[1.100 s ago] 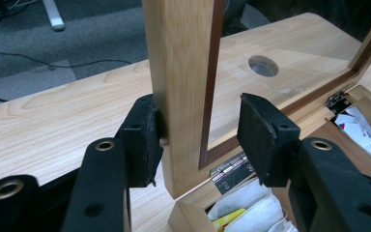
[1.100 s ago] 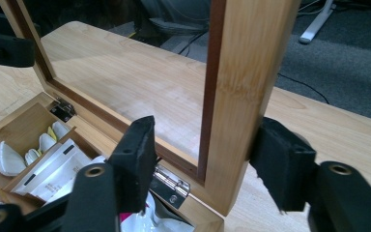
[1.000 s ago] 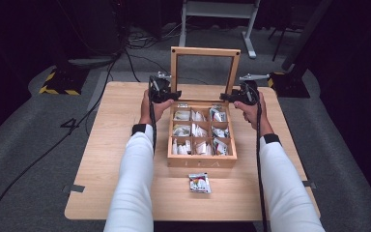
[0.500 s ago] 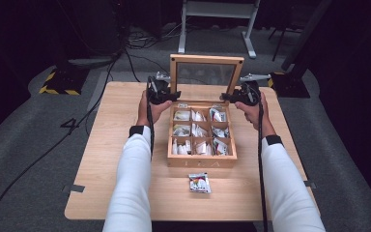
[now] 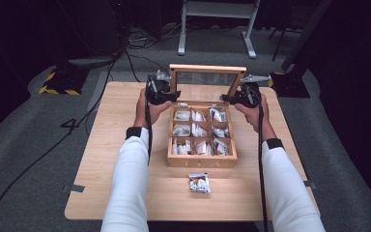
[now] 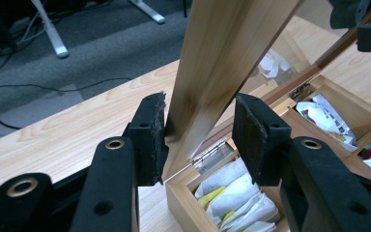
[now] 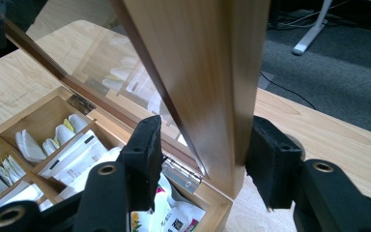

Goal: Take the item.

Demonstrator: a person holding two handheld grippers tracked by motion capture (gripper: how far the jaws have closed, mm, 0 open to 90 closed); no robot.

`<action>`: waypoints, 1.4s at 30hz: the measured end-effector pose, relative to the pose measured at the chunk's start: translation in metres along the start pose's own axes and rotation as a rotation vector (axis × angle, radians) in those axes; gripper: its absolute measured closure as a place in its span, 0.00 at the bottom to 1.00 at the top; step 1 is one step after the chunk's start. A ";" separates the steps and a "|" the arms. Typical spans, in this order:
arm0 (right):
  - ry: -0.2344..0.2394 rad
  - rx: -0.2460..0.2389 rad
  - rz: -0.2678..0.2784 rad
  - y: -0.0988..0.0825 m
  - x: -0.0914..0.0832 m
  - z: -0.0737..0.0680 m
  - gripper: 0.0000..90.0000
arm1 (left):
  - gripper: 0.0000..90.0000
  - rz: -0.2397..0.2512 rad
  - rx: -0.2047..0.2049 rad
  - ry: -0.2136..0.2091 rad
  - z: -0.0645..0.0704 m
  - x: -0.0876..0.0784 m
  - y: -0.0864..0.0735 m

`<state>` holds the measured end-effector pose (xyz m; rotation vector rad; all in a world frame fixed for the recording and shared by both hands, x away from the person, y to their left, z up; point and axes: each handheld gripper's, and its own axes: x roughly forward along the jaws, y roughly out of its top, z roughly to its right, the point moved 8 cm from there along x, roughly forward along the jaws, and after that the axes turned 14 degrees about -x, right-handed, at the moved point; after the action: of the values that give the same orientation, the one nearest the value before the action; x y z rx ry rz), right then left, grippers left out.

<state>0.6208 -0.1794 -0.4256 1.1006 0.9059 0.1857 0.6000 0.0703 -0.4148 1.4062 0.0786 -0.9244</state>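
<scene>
**A:** A person in white sleeves works two hand-held grippers at a wooden table [image 5: 125, 159], where a wooden box [image 5: 202, 161] of nine compartments sits near the middle, its glass-paned lid [image 5: 206, 69] raised and tilted toward the person. What are the grippers doing?

**B:** The left gripper [image 5: 158, 91] is at the lid's left frame post, the right gripper [image 5: 245, 94] at its right post, both just above the hinged back corners of the box.

**A:** Are they pinching the lid?

**B:** In the left gripper view the jaws stand spread around the lid frame [image 6: 222, 63]; one pad looks to be against the wood, while a gap shows between the other pad and the post. In the right gripper view the right gripper [image 7: 203, 159] straddles the frame post [image 7: 207, 72] with its jaws apart; the far pad sits at the post's outer face and the near pad is apart from the glass side.

**A:** And the contents?

**B:** Tea packets [image 5: 197, 131], mostly white, fill the compartments. A small metal hinge [image 7: 179, 175] shows at the lid's foot in the right gripper view.

**A:** Anything outside the box?

**B:** One loose packet [image 5: 199, 182] lies on the table in front of the box, apart from its front wall, between the person's forearms.
</scene>
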 end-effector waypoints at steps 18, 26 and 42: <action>-0.017 -0.029 0.044 0.011 -0.025 -0.007 0.58 | 0.62 0.044 0.044 0.012 0.016 -0.028 0.010; -0.003 -0.043 0.073 0.019 -0.039 -0.011 0.58 | 0.60 0.054 0.064 0.014 0.025 -0.041 0.014; -0.002 -0.088 0.062 0.025 -0.063 -0.024 0.57 | 0.61 0.031 0.125 0.019 0.039 -0.068 0.012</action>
<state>0.5706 -0.1850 -0.3744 1.0477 0.8546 0.2724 0.5433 0.0694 -0.3587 1.5274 0.0136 -0.9030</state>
